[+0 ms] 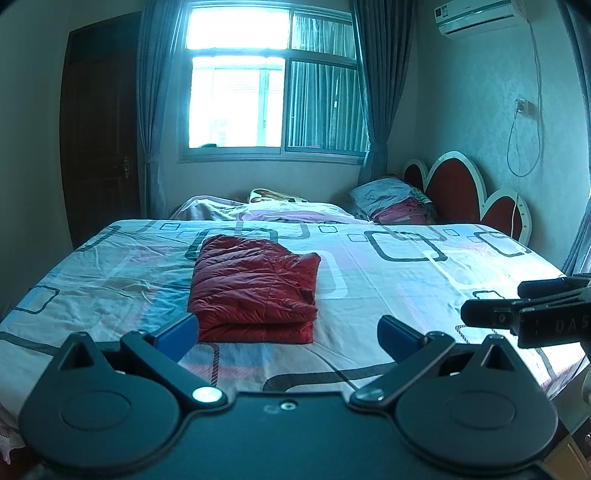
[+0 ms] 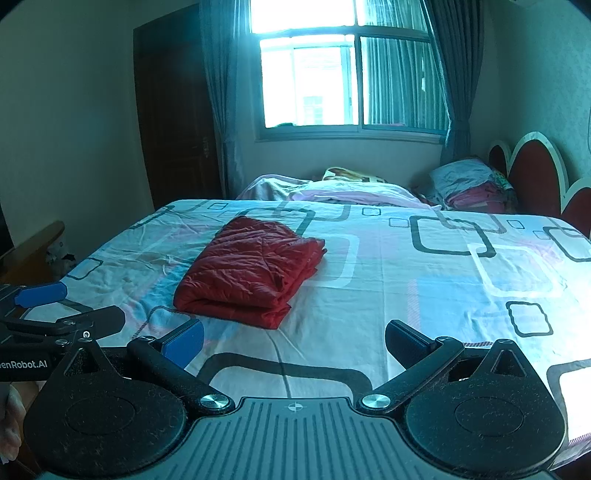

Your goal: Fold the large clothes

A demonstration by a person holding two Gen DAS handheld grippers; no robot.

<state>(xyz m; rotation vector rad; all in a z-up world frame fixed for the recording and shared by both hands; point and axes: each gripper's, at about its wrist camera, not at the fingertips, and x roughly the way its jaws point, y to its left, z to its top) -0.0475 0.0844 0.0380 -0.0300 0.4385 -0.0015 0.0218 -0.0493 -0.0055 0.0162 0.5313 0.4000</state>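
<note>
Garment: a red quilted jacket (image 1: 255, 288) lies folded into a thick rectangle on the bed, centre-left of both views, layers stacked at its near edge.
Progress: I judge the folding done or nearly so; no sleeve or hem trails loose, and at most a final tidy is left.
My left gripper (image 1: 288, 334): jaws spread wide, grasping nothing, low in the frame just short of the jacket.
My right gripper (image 2: 293, 341): jaws likewise spread and empty, low centre, apart from the jacket.
Surface: a bedsheet (image 1: 388, 273) in white, pink and pale blue with dark rounded squares, lightly creased.
Room: bright window (image 1: 273, 81) at upper centre with grey curtains, dark door (image 1: 99, 147) at left, red petal-shaped headboard (image 1: 461, 192) at right, pillows (image 1: 391, 199) before it, air conditioner (image 1: 480, 16) in the upper right corner.
</note>
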